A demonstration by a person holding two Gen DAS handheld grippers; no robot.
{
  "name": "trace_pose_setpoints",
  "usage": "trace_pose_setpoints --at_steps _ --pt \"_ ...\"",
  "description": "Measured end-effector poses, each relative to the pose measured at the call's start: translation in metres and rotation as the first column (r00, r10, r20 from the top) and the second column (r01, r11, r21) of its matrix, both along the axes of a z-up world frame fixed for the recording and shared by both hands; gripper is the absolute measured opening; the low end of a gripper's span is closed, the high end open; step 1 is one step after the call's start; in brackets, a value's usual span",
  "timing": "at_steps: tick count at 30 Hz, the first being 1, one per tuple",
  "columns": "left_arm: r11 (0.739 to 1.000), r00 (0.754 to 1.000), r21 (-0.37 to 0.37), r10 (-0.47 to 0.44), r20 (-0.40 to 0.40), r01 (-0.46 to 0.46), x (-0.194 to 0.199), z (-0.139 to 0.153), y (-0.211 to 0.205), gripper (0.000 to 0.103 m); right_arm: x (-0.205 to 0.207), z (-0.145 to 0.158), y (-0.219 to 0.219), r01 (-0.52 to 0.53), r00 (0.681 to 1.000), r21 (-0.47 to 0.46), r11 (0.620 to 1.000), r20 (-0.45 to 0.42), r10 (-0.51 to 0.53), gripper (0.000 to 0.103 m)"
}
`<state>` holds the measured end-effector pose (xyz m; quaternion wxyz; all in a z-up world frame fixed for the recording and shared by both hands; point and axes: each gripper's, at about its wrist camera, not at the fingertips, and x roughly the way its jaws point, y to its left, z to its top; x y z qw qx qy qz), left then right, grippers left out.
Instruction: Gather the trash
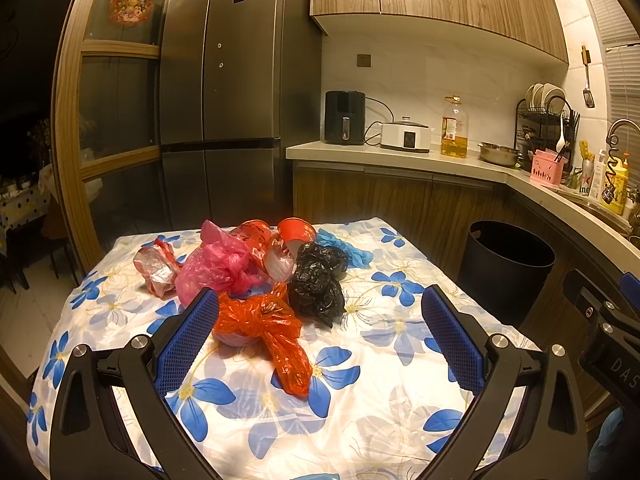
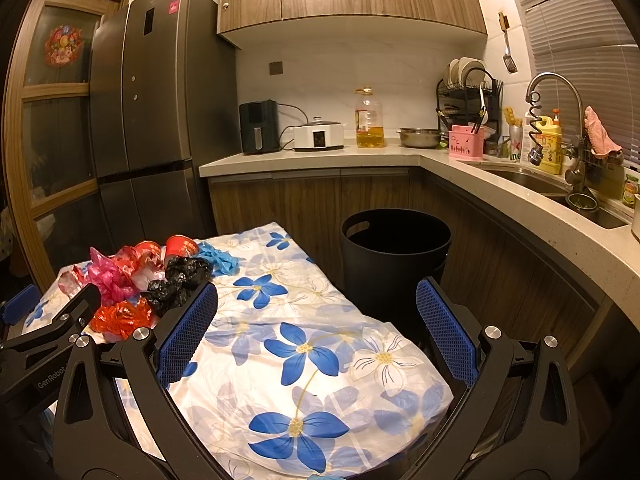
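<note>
Left gripper (image 1: 320,320): jaws spread wide, nothing between the blue pads (image 1: 450,340), held above the near half of the table (image 1: 360,420), which wears a white cloth with blue flowers. Bare cloth lies under the jaws on the near side.

Just ahead, partly behind the left pad, a knotted orange bag (image 1: 266,328) lies closest, its tail trailing toward the camera. Touching it on the far right, a crumpled black bag (image 1: 318,280). Behind these a pink bag (image 1: 218,268), a clear-reddish wrapper (image 1: 156,270) at the far left, a red cup (image 1: 296,232) on its side, and a blue glove (image 1: 344,250) near the far edge. All trash sits bunched in the far-left half of the table.

Right gripper (image 2: 316,328): also wide apart, holding nothing, over the table's right near corner; the pile lies well left of it, beyond its left pad.

Black bin (image 2: 394,256) stands on the floor just off the table's right edge, mouth open, between table and counter cabinets (image 2: 500,272).

Beyond: counter (image 2: 320,158) with appliances, fridge (image 2: 160,100) far left.
</note>
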<state>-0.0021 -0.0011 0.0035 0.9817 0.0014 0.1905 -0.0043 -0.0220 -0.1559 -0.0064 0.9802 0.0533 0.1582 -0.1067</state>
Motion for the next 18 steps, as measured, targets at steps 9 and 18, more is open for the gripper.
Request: trace_pose_setpoints --at_steps 9,18 --pt "1.0 1.0 0.0 -0.002 0.0 0.002 -0.002 0.002 -0.001 0.098 0.0 0.001 -0.001 0.001 1.0 0.001 1.0 0.002 -0.001 0.098" --pt "1.0 1.0 -0.001 -0.002 0.0 0.002 -0.002 0.002 -0.01 0.098 0.001 0.0 0.0 0.0 1.0 0.002 1.0 0.004 0.0 0.098"
